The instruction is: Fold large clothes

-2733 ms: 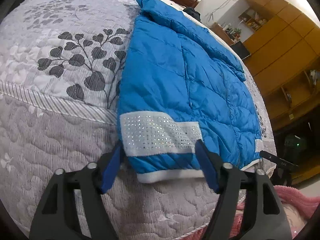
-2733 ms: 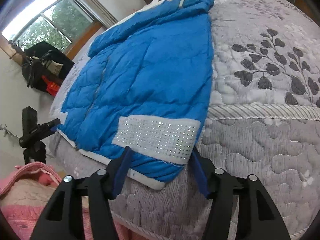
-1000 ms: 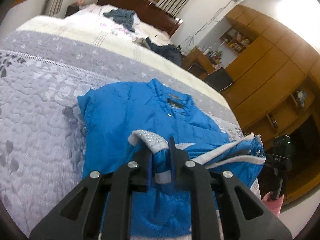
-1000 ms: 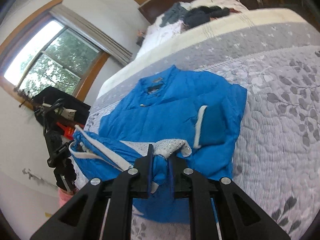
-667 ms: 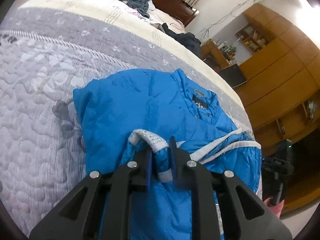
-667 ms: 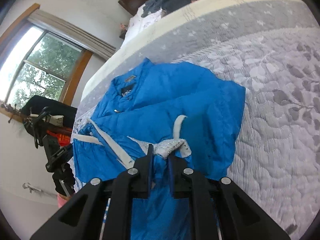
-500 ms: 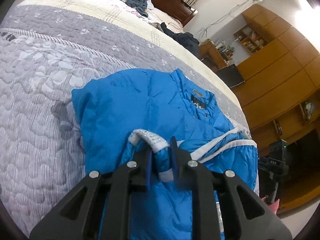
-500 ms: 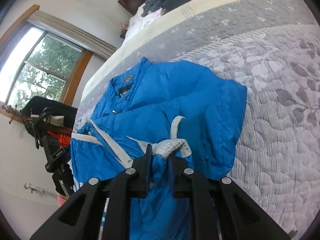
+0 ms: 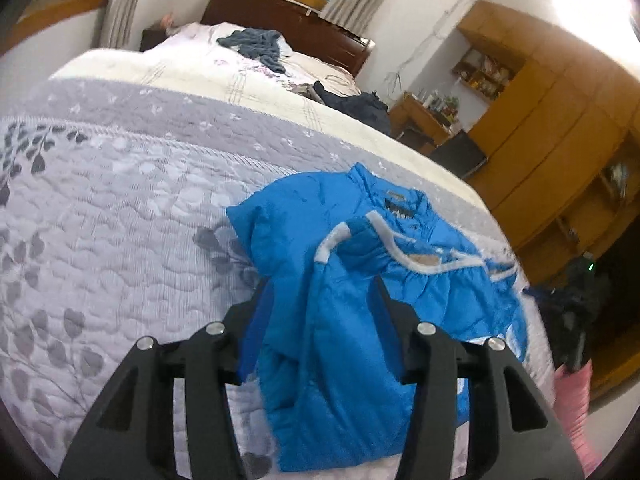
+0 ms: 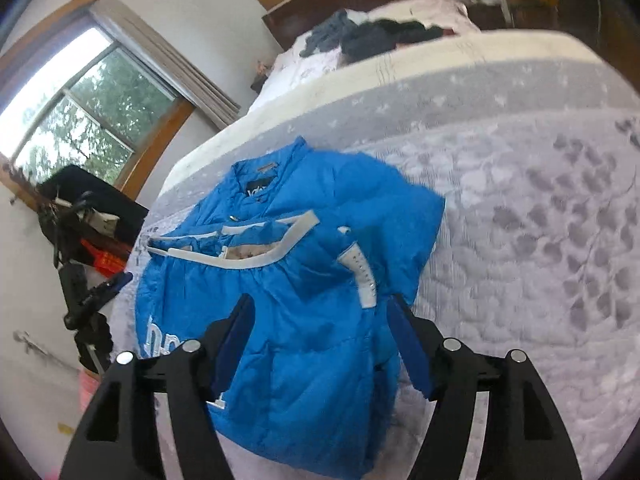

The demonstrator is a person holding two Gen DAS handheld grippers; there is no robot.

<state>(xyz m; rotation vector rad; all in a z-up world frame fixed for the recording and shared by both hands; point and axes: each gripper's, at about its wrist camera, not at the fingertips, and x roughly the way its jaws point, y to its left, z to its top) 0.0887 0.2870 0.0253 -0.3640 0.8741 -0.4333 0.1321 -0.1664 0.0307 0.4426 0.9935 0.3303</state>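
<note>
A blue quilted jacket (image 9: 344,292) with white trim lies on the grey quilted bed, its lower half folded up over the chest toward the collar (image 9: 400,200). In the right wrist view the same jacket (image 10: 304,300) shows a white studded cuff (image 10: 364,276) on top. My left gripper (image 9: 320,296) hovers open above the jacket's near fold, holding nothing. My right gripper (image 10: 320,316) is open too, its blue-padded fingers (image 10: 404,336) spread over the folded edge with no cloth between them.
The grey leaf-patterned bedspread (image 9: 112,220) stretches to the left. Dark clothes (image 9: 256,44) lie by the headboard. Wooden cabinets (image 9: 560,140) stand at the right, a window (image 10: 80,112) and a black stand (image 10: 84,288) at the left bedside. Pink cloth (image 9: 576,404) sits near the bed's corner.
Both grippers were shut on the jacket's hem, carried it up over the chest, and have now opened and let it drop. The hem rests folded near the collar.
</note>
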